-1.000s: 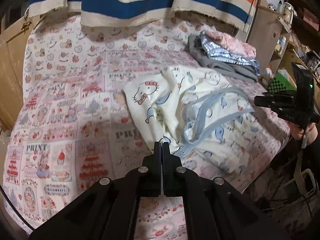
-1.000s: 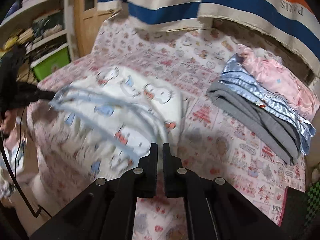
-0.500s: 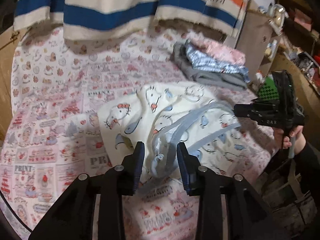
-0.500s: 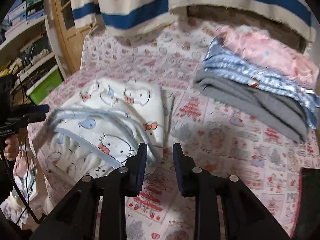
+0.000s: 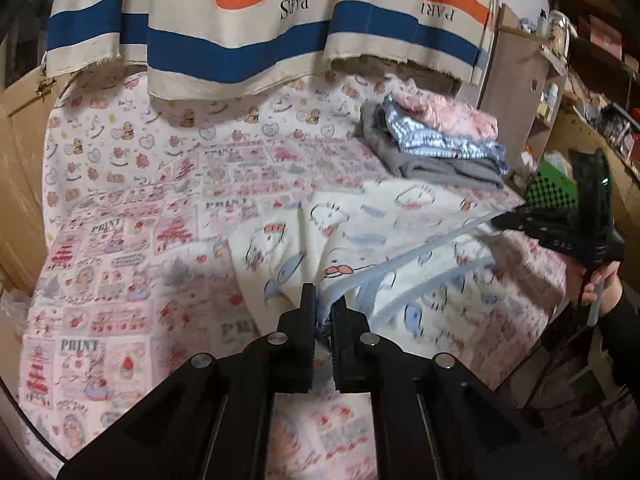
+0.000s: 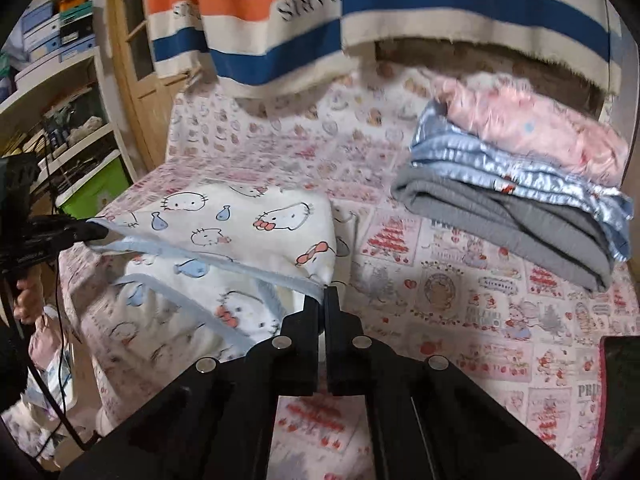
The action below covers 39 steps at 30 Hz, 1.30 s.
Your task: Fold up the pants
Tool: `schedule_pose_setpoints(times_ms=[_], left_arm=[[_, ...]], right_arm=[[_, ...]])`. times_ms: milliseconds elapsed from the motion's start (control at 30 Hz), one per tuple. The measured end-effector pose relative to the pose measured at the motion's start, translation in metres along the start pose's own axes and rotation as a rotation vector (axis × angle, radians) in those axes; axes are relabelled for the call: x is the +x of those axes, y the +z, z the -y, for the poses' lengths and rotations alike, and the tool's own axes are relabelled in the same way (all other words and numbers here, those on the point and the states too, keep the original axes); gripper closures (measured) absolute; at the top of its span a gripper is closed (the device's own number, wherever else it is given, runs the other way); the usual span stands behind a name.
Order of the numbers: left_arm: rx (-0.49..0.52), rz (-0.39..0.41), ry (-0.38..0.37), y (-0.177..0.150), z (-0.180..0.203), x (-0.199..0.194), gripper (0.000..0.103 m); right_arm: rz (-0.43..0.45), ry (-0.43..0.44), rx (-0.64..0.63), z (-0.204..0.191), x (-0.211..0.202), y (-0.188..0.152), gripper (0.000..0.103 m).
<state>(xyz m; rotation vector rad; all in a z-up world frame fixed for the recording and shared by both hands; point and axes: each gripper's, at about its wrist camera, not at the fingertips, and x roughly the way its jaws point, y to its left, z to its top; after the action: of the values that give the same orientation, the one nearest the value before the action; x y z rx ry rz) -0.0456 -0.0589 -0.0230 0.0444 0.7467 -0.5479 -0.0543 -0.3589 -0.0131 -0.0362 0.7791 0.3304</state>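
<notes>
The cream cartoon-cat pants with pale blue trim lie on the patterned bed cover. My left gripper is closing its jaws, and the blue-trimmed edge is pinched between them. In the right wrist view my right gripper is also closing, clamped on a trimmed corner of the pants. That edge is raised off the bed and stretched between the two grippers. The left gripper shows there at the far corner. The right gripper shows in the left wrist view on the right.
A stack of folded clothes, grey, blue and pink, sits at the back right of the bed. A striped orange and blue cloth hangs behind. Shelves and a green bin stand left of the bed. A hand holds the right gripper.
Both grippers opened over the pants, then closed on the blue-trimmed edge. That edge now lifts off the bed, pulled straight between them.
</notes>
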Motion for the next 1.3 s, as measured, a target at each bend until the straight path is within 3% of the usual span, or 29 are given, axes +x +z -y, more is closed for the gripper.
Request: schedule_pose_setpoints(times_ms=[133,300,367,433,467,533,667,767,800,900,1033,1067,1100,1133,1167,1300], left_arm=[[0.000,-0.068,-0.007,-0.020,-0.001,0.012,0.097],[-0.022,-0.112,-0.011,-0.037,-0.006,0.017,0.096],[-0.036,-0.116,-0.021,-0.037,-0.011,0.014,0.090],[-0.039,-0.102,-0.043,-0.034,-0.013,0.004,0.072],[-0.032,-0.080,-0.057,-0.032,-0.014,-0.005,0.068],[-0.025,-0.037,-0.056,-0.025,-0.013,-0.019,0.054],[-0.064,0.027,0.007,0.009,-0.021,-0.023,0.048],[-0.109,-0.035,0.073,0.035,-0.039,0.011,0.048],[-0.127,-0.071,0.103,0.042,-0.047,0.027,0.049],[-0.179,-0.168,0.101,0.053,-0.068,0.068,0.068],[-0.195,-0.208,0.087,0.052,-0.078,0.090,0.069],[-0.193,-0.210,0.077,0.051,-0.077,0.092,0.071],[-0.195,-0.213,0.056,0.049,-0.077,0.094,0.082],[-0.199,-0.212,0.035,0.049,-0.077,0.096,0.098],[-0.199,-0.205,0.019,0.050,-0.075,0.097,0.102],[-0.161,-0.105,0.076,0.063,-0.074,0.082,0.103]], right_arm=[[-0.039,-0.046,-0.044,-0.013,0.003,-0.020,0.101],[-0.091,-0.008,-0.052,-0.017,0.010,-0.040,0.101],[-0.087,-0.012,-0.081,-0.020,0.007,-0.044,0.100],[-0.080,-0.025,-0.088,-0.018,0.000,-0.042,0.080],[-0.063,-0.023,-0.074,-0.015,-0.006,-0.041,0.074],[-0.009,0.019,-0.016,-0.001,-0.019,-0.031,0.054],[0.045,0.101,0.110,0.029,-0.021,0.001,0.053],[-0.012,0.134,0.220,0.046,0.014,0.034,0.056],[-0.062,0.161,0.275,0.052,0.034,0.044,0.063],[-0.151,0.174,0.325,0.058,0.078,0.058,0.065],[-0.215,0.145,0.287,0.055,0.113,0.066,0.067],[-0.227,0.159,0.291,0.055,0.120,0.068,0.072],[-0.244,0.204,0.295,0.053,0.126,0.069,0.091],[-0.247,0.236,0.292,0.051,0.128,0.071,0.103],[-0.227,0.236,0.282,0.049,0.128,0.074,0.103],[-0.115,0.099,0.244,0.051,0.116,0.093,0.103]])
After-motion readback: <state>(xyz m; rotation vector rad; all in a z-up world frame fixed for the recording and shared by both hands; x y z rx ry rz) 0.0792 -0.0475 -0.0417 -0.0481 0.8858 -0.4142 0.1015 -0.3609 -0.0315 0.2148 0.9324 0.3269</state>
